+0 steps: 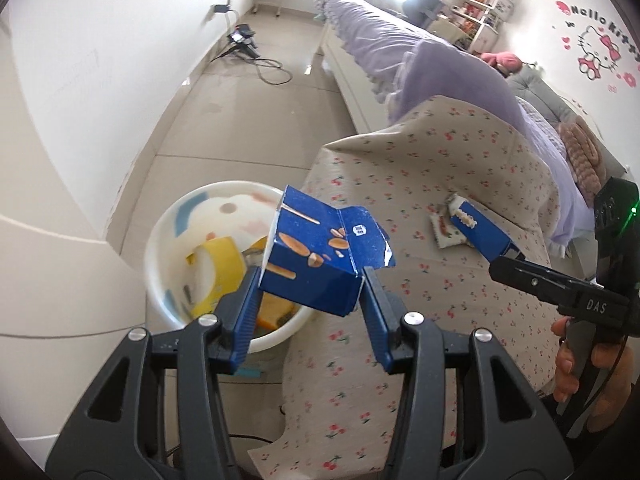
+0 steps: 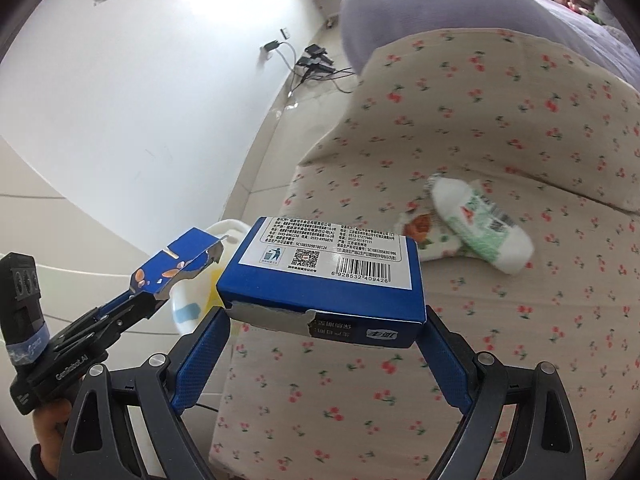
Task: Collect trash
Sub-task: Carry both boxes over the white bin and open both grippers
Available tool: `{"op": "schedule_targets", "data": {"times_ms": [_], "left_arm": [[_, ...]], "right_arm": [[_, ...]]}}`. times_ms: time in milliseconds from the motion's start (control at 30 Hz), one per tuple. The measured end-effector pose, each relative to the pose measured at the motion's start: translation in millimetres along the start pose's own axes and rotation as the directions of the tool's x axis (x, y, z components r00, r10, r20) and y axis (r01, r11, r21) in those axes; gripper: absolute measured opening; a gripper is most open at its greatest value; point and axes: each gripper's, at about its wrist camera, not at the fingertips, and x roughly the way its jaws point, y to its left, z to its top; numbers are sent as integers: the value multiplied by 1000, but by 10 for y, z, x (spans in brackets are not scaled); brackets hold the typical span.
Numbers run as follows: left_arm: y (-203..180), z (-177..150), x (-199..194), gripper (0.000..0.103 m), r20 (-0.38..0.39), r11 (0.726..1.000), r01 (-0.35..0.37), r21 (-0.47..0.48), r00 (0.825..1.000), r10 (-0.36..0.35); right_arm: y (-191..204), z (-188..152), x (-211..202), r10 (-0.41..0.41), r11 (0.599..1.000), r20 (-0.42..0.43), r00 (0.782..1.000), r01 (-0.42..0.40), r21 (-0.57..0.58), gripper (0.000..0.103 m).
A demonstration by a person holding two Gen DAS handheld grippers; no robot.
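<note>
So both tongs are loaded: the left tongs (image 1: 310, 280) are clamped on a torn blue box (image 1: 320, 256) right by the white bin (image 1: 160, 264), and the right tongs (image 2: 324, 320) are clamped on a flat blue box (image 2: 328, 276). Bin's already got yellow stuff in it. Two wrappers (image 2: 476, 228) still sit on the cherry-print bed cover (image 2: 500, 320).

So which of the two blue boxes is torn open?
The one in the left tongs: that blue box, printed with biscuits, has ragged flaps gaping. The barcode box in the right tongs keeps its shape.
</note>
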Motion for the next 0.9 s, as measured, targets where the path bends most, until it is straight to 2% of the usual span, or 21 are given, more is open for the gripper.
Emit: {"op": "schedule_targets", "data": {"times_ms": [267, 333, 400, 467, 533, 600, 900], "left_arm": [[297, -26, 129, 51, -41, 995, -76, -64, 996, 74], [347, -20, 172, 56, -46, 991, -107, -76, 994, 104], [413, -11, 225, 74, -68, 987, -123, -101, 991, 117], [458, -24, 244, 87, -88, 979, -170, -111, 983, 160], [479, -30, 211, 92, -94, 972, -210, -102, 975, 200], [514, -49, 122, 102, -88, 961, -255, -106, 965, 246], [701, -134, -109, 102, -75, 945, -287, -159, 958, 278]], "right_arm": [[285, 36, 300, 24, 999, -29, 999, -26, -44, 93], [355, 41, 347, 37, 998, -35, 999, -39, -50, 93], [409, 47, 410, 41, 997, -39, 998, -44, -60, 93], [441, 47, 475, 41, 997, -45, 998, -44, -64, 93], [484, 52, 514, 41, 997, -52, 998, -44, -64, 93], [510, 79, 588, 38, 997, -60, 997, -42, -66, 93], [776, 153, 912, 64, 995, -89, 994, -70, -69, 93]]}}
